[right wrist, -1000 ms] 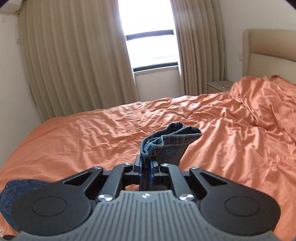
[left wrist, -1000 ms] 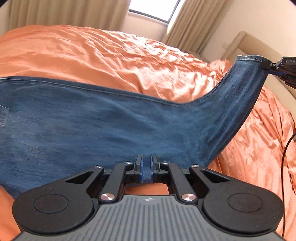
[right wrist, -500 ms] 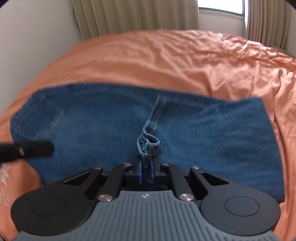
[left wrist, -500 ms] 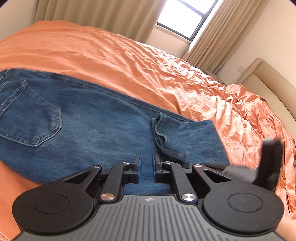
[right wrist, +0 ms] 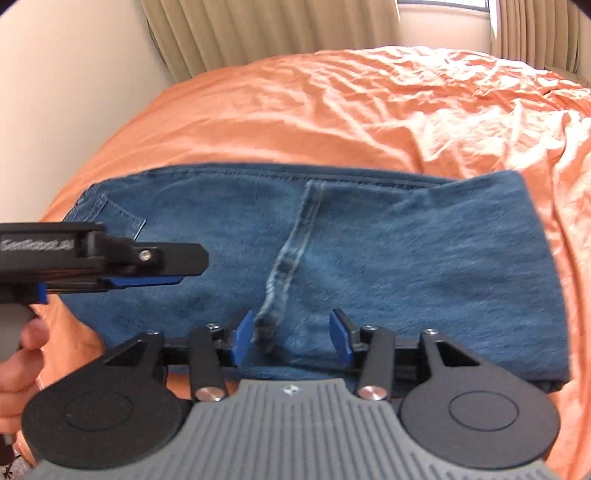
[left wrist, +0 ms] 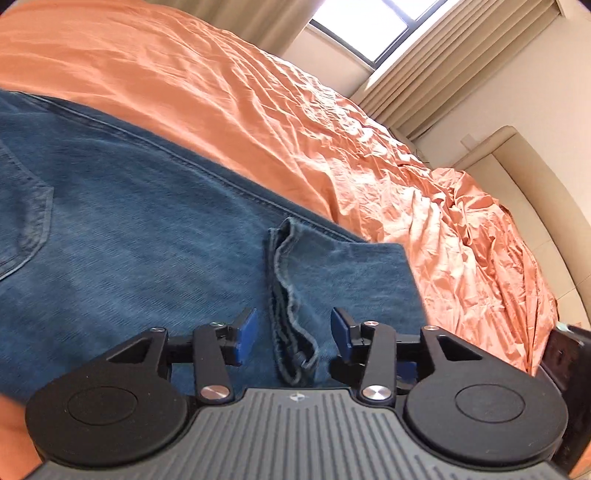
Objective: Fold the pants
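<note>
Claws come first in both wrist views: the left claw (left wrist: 293, 334) stands with its blue pads (left wrist: 246, 330) well apart, having just been opening, and the frayed hem (left wrist: 291, 332) of the jeans lies loose on the denim between them, with neither pad pressing on it. The right claw (right wrist: 291, 336) is spread the same way, its jaws also having just been opening, and the hem end (right wrist: 266, 326) sits just beside its left pad without being pinched. Both hold nothing. From the right wrist view the left claw (right wrist: 173, 271) reaches in from the left edge, seen side-on above the denim, with a hand (right wrist: 22, 365) on its grip at the near left. In the left wrist view a dark piece of the other tool (left wrist: 565, 354) shows at the right edge, too cut off to read further. Beyond the claws the jeans (right wrist: 406, 258) lie flat on the bed, folded over so that the leg end rests on top of the upper part, the hem line running from near to far across the middle of the denim. A back pocket (right wrist: 118, 218) shows at the far left of the pants, and the folded edge is on the right. The orange bedspread (right wrist: 332, 110), creased all over, surrounds the jeans and stretches away to the far side. Behind it hang beige curtains (right wrist: 240, 33) beside a bright window (left wrist: 362, 26), and a padded headboard (left wrist: 535, 177) stands at the far right in the left wrist view.
</note>
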Motion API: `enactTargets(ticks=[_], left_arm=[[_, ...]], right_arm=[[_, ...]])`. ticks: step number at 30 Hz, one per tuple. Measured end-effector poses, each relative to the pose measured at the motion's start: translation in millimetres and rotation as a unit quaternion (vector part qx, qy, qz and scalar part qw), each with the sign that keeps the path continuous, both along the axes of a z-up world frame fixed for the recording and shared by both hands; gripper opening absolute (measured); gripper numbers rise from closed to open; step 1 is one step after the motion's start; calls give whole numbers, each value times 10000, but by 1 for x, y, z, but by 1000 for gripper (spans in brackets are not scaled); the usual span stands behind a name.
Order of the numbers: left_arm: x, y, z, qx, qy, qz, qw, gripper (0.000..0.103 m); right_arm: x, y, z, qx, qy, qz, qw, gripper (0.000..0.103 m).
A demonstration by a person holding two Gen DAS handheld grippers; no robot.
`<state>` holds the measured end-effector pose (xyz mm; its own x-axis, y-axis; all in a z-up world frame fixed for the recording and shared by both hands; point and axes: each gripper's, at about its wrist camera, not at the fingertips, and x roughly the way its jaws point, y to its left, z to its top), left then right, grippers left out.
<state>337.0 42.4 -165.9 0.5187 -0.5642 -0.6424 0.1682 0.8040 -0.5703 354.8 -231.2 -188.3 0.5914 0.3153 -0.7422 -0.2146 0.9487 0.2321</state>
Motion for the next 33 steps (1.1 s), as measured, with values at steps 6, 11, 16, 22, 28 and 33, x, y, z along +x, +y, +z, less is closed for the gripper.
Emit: enactTargets(ticks=[6, 11, 16, 22, 28, 33], left_arm=[[45, -26, -22, 51, 101, 110, 9999, 57], [76, -43, -40, 456, -44, 210, 9987, 57], [82, -57, -49, 781, -198, -50, 9967, 22], [61, -59, 1, 905, -1149, -274, 9889, 6], [74, -73, 3, 1734, -1126, -371, 9777, 6], [84, -75, -35, 2000, -765, -320, 9763, 6]], right_arm=[[20, -57, -5, -193, -193, -594, 9979, 44], [27, -104, -9, 82, -319, -862, 9957, 44], [35, -137, -14, 220, -450, -1139, 9922, 31], [55, -160, -9, 114, -558, -1081, 9925, 8], [109, -159, -15, -95, -573, -1089, 9924, 0], [147, -163, -55, -132, -129, -1311, 9912, 0]])
